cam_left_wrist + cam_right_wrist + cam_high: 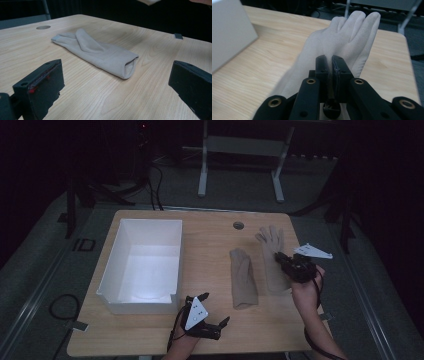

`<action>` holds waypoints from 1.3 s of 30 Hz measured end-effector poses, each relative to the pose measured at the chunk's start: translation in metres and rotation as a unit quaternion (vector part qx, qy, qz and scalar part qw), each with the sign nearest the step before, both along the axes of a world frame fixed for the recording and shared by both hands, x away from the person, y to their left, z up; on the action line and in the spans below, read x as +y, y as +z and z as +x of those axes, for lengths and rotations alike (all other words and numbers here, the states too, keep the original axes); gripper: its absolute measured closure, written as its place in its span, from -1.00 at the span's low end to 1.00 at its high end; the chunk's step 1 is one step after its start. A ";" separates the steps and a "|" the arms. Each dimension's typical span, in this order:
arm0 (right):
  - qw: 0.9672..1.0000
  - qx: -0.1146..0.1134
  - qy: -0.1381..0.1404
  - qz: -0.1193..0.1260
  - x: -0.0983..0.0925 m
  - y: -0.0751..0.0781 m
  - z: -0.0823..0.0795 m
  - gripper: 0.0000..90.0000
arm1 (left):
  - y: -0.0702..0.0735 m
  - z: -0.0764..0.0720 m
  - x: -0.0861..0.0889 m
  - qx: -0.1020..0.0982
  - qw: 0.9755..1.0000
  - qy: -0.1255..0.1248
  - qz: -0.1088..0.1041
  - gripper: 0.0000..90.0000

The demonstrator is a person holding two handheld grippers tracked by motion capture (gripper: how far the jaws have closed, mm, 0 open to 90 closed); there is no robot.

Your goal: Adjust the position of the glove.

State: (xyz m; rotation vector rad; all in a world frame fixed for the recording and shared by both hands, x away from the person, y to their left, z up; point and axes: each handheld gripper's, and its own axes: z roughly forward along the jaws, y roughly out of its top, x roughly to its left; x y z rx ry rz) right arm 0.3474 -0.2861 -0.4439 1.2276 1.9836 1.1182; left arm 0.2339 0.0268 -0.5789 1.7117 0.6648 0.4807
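Note:
Two beige gloves lie on the wooden table (pixel 210 240). The left glove (pixel 242 277) (pixel 100 53) is folded flat, its open cuff toward my left gripper (pixel 215 308) (pixel 117 82). That gripper rests near the front edge, open wide, with nothing between its fingers. The right glove (pixel 271 245) (pixel 347 35) points its fingers to the far edge. My right gripper (pixel 278 256) (pixel 330 58) sits over its middle, jaws pressed together with what looks like a thin fold of the glove's fabric pinched between them.
An empty white box (pixel 115 250) (pixel 229 32) stands on the table's left half. A round cable hole (pixel 238 225) (pixel 43 27) sits near the far edge. Beyond the table are a dark floor, cables and a white stand (pixel 240 145).

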 end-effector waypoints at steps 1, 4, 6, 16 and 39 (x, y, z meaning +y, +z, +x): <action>1.000 -0.001 0.007 -0.001 0.007 0.002 0.001 0.87 | 0.000 0.000 0.000 0.000 1.000 0.000 0.000 -0.99; 1.000 -0.002 0.018 0.000 0.021 0.003 0.002 0.87 | 0.000 0.000 0.000 0.000 1.000 -0.001 0.000 -0.99; 1.000 0.002 0.023 0.004 0.030 0.003 0.004 0.87 | 0.000 0.000 0.000 -0.001 1.000 -0.001 0.000 -0.99; 0.999 0.021 0.027 0.008 0.061 -0.012 0.010 0.87 | 0.000 0.000 0.000 -0.001 1.000 -0.002 0.001 -0.99; 0.996 0.093 0.000 -0.002 0.075 -0.077 0.006 0.85 | 0.000 0.000 0.000 -0.002 1.000 -0.005 0.002 -0.99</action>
